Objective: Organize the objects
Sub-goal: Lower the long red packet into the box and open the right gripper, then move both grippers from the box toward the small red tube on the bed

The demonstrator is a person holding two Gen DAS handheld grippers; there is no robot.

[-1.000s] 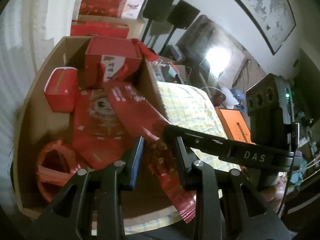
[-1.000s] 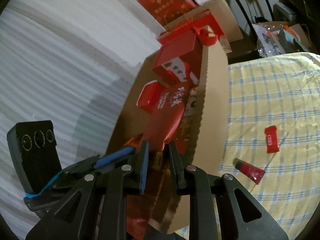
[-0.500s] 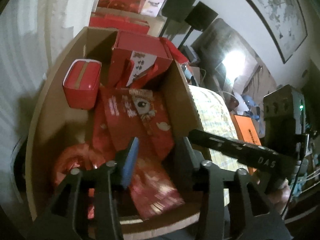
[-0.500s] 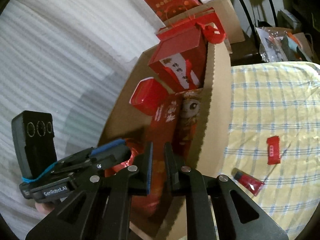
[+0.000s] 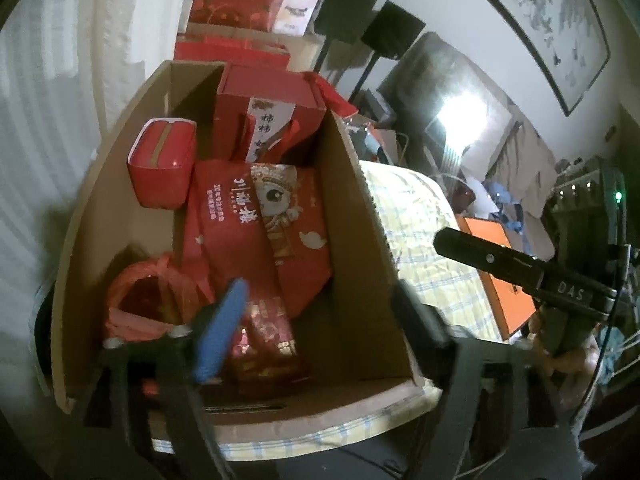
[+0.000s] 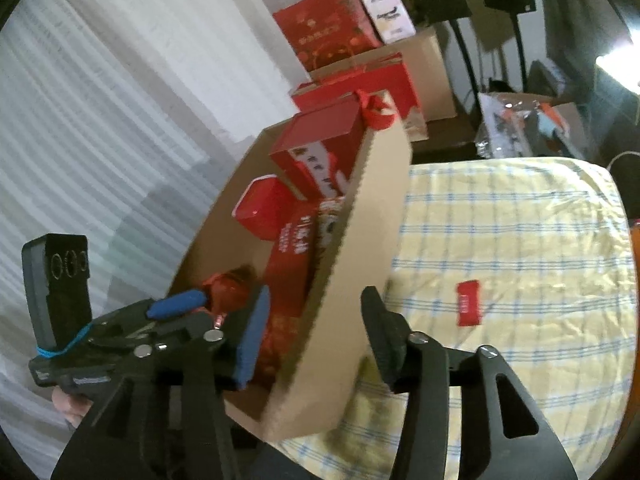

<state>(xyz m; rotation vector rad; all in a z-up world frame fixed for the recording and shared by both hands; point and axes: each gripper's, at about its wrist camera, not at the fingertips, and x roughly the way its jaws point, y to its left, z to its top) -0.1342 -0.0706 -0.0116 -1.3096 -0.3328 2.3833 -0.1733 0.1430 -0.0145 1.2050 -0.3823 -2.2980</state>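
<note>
Both of our tools stand spread wide with nothing between their fingers: our left hand-held gripper [image 5: 316, 320] hangs over the near end of the cardboard box [image 5: 352, 216], and our right hand-held gripper [image 6: 316, 332] straddles that box's right-hand wall [image 6: 360, 264], one finger inside and one outside, over the checked cloth.

Inside the box we see the red snack pouch [image 5: 256, 236] with a cartoon face lying flat along the middle, its lower end resting over a second, glossy red packet [image 5: 264, 344]. Beside them on the left sits a crumpled red plastic bag [image 5: 148, 300]. At the far end a tall red gift box [image 5: 268, 116] stands upright, with a small red tin [image 5: 164, 160] just beside it on the left.

From the right wrist view we see the yellow checked cloth [image 6: 520, 248] covering the surface, with a small red sachet [image 6: 469, 304] lying on it well apart from the box. More red gift boxes [image 6: 332, 32] are stacked behind, against the curtain.
</note>
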